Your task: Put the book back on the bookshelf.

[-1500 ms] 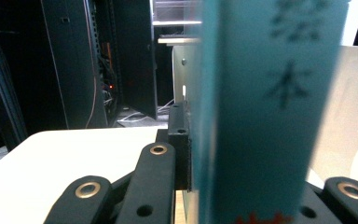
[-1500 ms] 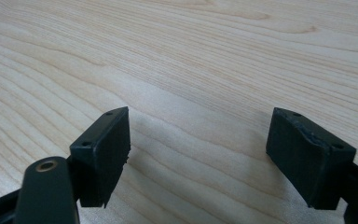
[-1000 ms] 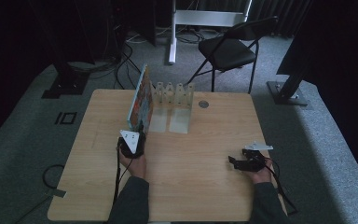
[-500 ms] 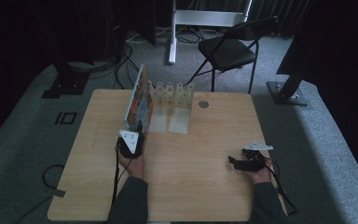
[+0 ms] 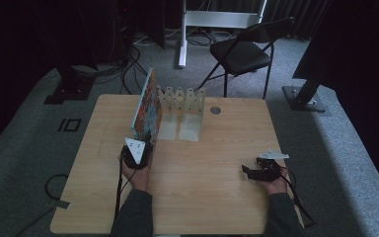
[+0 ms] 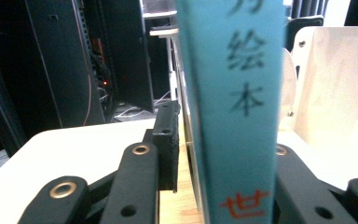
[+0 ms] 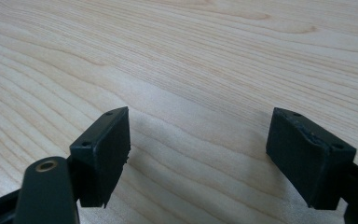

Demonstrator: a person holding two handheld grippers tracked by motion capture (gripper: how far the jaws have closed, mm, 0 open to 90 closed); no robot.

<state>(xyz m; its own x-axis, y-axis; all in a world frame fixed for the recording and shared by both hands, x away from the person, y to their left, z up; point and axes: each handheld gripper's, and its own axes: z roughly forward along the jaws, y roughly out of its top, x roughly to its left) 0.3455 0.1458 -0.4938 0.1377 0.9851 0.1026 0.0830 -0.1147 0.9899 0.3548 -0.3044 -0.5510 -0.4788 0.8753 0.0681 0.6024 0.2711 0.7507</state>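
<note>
Here, a person is sitting at a light wooden counter (image 5: 217, 168), forearms coming in from the near edge, a black tool in each hand. The left tool (image 5: 139, 148) is pinching a picture book (image 5: 147, 106) by its near edge, holding it upright on the left half of the counter. The book's colourful cover is facing right and its top is leaning slightly to the right. In the left gripper view, the book's pale blue spine (image 6: 235, 107) is standing between the two black jaws, printed with dark Chinese characters and one red character low down; the spine hides the right jaw's pad, so contact on that side cannot be told.

Just beside the book on its right, a cream book rack (image 5: 182, 111) with a row of upright dividers is standing near the far edge. A small round grey disc (image 5: 215, 110) is sitting in the counter surface to the right of the rack.

The right tool (image 5: 257, 170) is resting low over the right half of the counter, well apart from the book. Its jaws are spread wide over bare wood grain (image 7: 205, 70), gripping nothing.

Beyond the counter, a black folding chair (image 5: 244, 52) is standing on grey carpet.
</note>
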